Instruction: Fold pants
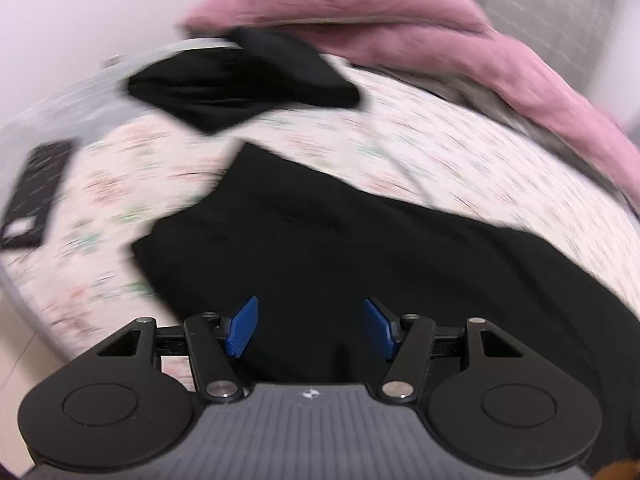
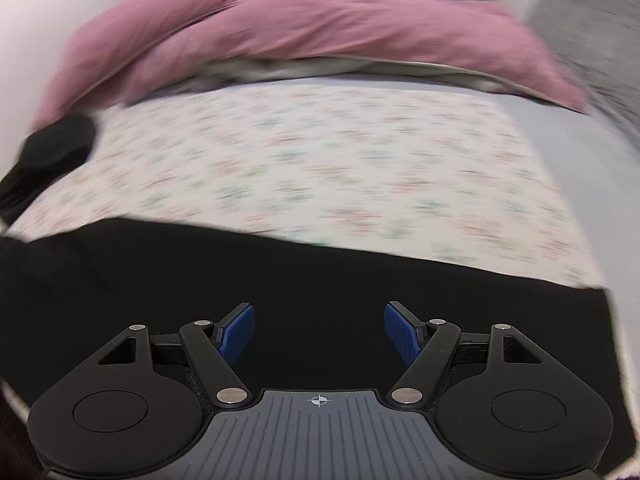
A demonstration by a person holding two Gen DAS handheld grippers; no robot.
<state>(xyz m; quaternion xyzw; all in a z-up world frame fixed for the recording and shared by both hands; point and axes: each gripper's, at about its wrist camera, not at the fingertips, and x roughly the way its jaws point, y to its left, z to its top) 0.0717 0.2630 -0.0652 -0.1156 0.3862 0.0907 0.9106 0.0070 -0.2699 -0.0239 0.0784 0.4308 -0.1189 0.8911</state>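
Pants [image 1: 340, 248] lie flat on the bed [image 2: 320, 168] beneath left gripper [image 1: 311, 330] and right gripper [image 2: 319, 334], both wide open and empty, so each should probably pinch an edge evenly before folding.

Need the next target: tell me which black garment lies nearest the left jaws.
The large black pants spread directly beneath them; the smaller folded black garment lies farther off.

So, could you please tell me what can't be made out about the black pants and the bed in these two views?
- Black pants: near edge hidden behind the left tool in the left wrist view; in the right wrist view, behind the right tool.
- Folded black garment: blurred; what it is can't be told.
- Dark flat object: blurred, cut off by the fisheye edge.
- Floral sheet: pattern smeared by blur.
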